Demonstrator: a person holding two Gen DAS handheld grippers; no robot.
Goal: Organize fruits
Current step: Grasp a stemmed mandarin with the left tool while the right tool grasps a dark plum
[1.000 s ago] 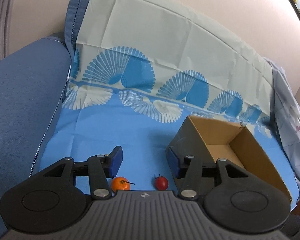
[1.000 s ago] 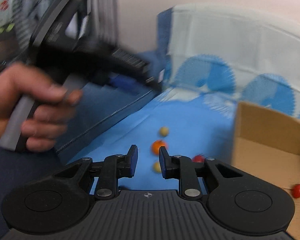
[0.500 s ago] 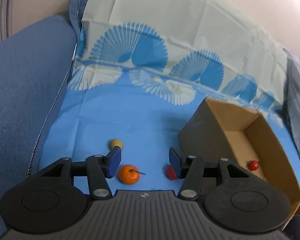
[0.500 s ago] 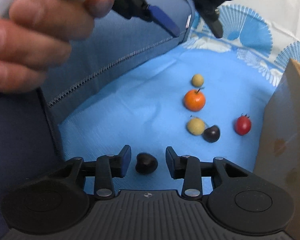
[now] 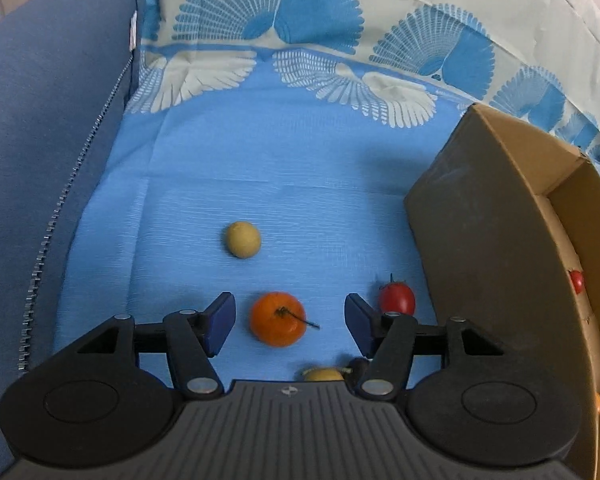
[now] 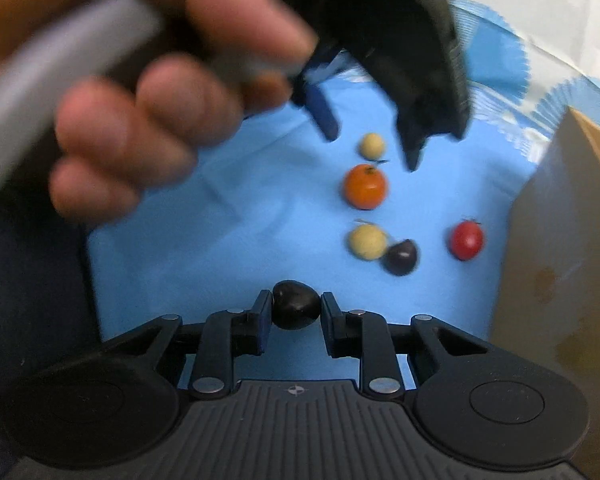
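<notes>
Blue cloth (image 5: 260,168) w/ cardboard box (image 5: 480,216) at right: left gripper (image 5: 288,316) jaws just widened, apart around orange fruit (image 5: 278,319); right gripper (image 6: 296,306) jaws just closed, clamped on dark fruit (image 6: 295,304).

Open blue cloth (image 5: 228,168) stretches clear beyond the pale yellow round fruit (image 5: 242,239), while the brown cardboard box wall (image 5: 472,216) blocks the right, blue cushion (image 5: 40,120) the left.

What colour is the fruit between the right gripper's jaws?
Very dark, nearly black fruit; clearest in the right wrist view.
</notes>
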